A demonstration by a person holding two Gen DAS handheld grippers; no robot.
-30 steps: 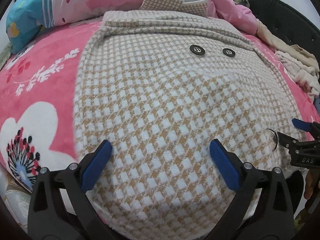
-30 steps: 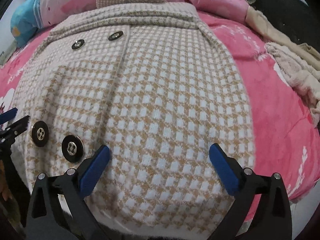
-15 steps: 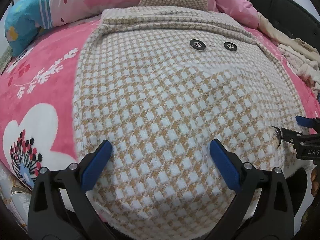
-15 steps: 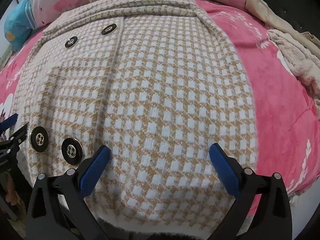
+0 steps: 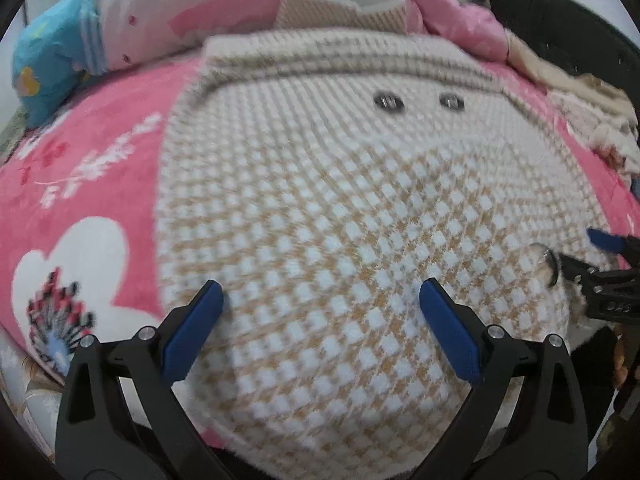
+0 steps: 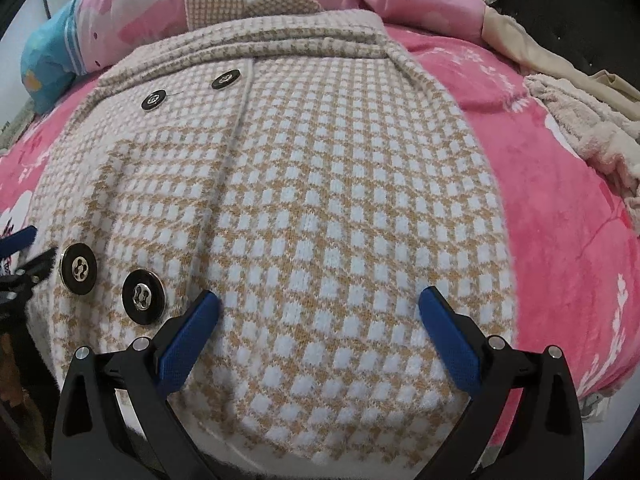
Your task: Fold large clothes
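Note:
A tan-and-white checked knit coat [image 5: 340, 208] [image 6: 332, 184] with black buttons lies flat on a pink bed, its collar at the far end. My left gripper [image 5: 320, 300] is open just over the coat's near hem on the left half, blue pads wide apart with nothing between them. My right gripper [image 6: 320, 302] is open over the near hem on the right half, beside two large black buttons [image 6: 110, 280]. At the right edge of the left wrist view is the right gripper's tip [image 5: 600, 272]; at the left edge of the right wrist view, the left gripper's tip [image 6: 20, 256].
A pink floral blanket [image 5: 80, 184] [image 6: 560, 184] covers the bed. Pink and blue bedding [image 5: 120, 28] is piled behind the collar. Beige clothes [image 6: 580, 120] lie heaped at the far right, against a dark headboard [image 6: 580, 8].
Both grippers stay open over the hem. The views have shifted a little, and the left wrist view is now motion-blurred.

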